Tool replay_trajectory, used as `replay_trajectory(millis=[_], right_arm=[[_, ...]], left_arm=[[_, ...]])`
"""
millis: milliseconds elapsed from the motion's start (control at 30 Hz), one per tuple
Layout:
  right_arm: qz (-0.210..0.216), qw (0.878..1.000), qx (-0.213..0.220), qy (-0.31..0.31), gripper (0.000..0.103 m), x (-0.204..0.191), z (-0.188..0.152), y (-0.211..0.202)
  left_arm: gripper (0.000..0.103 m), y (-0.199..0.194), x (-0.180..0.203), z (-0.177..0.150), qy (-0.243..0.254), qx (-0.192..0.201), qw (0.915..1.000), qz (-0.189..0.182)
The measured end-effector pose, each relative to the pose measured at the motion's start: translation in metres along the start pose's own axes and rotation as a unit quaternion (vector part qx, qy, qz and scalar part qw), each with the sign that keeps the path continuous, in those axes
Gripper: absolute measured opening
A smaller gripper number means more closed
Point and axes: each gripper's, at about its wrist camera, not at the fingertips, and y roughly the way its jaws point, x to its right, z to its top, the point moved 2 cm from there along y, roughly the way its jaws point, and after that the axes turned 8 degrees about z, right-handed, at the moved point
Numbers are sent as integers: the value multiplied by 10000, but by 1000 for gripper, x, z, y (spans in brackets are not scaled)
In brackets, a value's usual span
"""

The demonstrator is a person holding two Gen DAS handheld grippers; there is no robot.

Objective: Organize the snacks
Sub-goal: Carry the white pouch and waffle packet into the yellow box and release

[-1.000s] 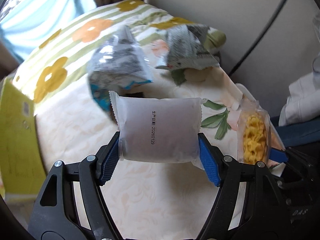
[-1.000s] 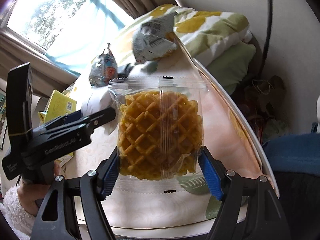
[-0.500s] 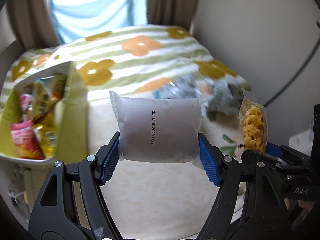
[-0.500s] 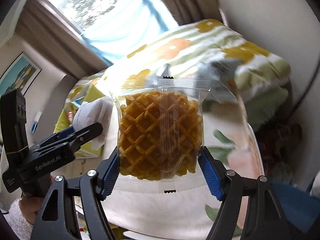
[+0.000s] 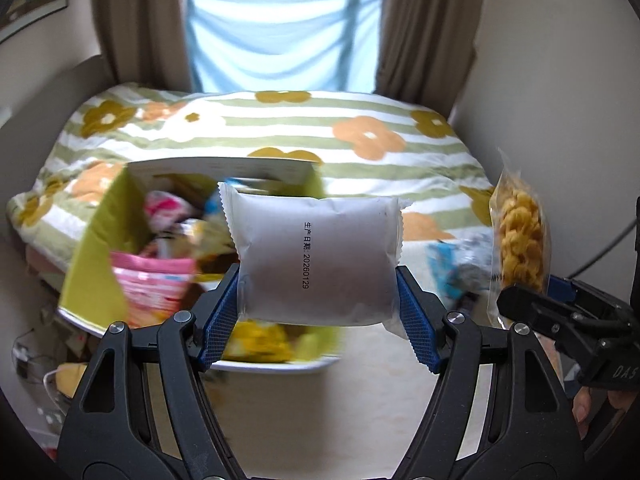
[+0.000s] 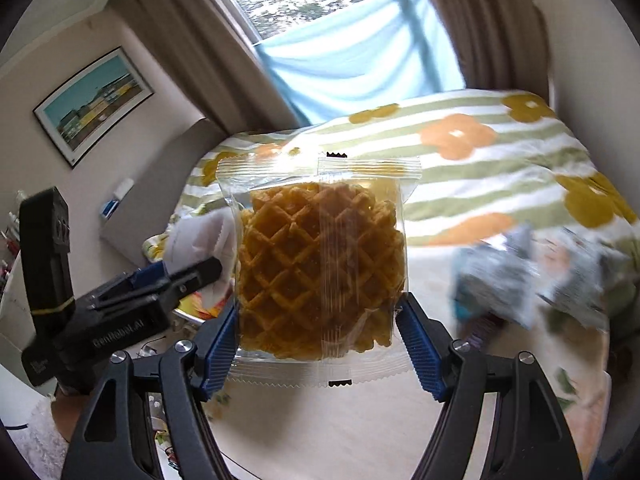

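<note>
Blue-padded left gripper (image 5: pixel 318 304) pinching white packet (image 5: pixel 316 258) at frame centre, right gripper (image 6: pixel 320 328) pinching waffle snack bag (image 6: pixel 320 276), yellow-green snack box (image 5: pixel 104 248) centre-left in left view only, framed picture (image 6: pixel 94 106) upper left in right view only

The white snack packet (image 5: pixel 316 266) carries a printed date line — "生产日期: 20260129". The left tongs (image 6: pixel 200 270) body reads "GenRobot.AI"; the right tongs (image 5: pixel 520 300) body shows "DAS" — the rest is cut off.

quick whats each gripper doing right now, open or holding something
Left gripper: closed on the white snack packet.
Right gripper: closed on the clear waffle snack packet.
</note>
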Motion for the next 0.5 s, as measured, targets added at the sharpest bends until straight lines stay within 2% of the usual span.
replay_trajectory(millis=[200,300,500], right_arm=[[119,9997,-131,-160,71,-58,17,65],[115,9996,-225,-148,71,-78,17,94],[-95,9988,-488,16,71,-101,8,135]], left_arm=[[70,17,-86,9,-182,-67,9997,165],[70,32,-123,9,-223,-224,9993,186],[70,66,-167,-2,-133,-599,9981,89]])
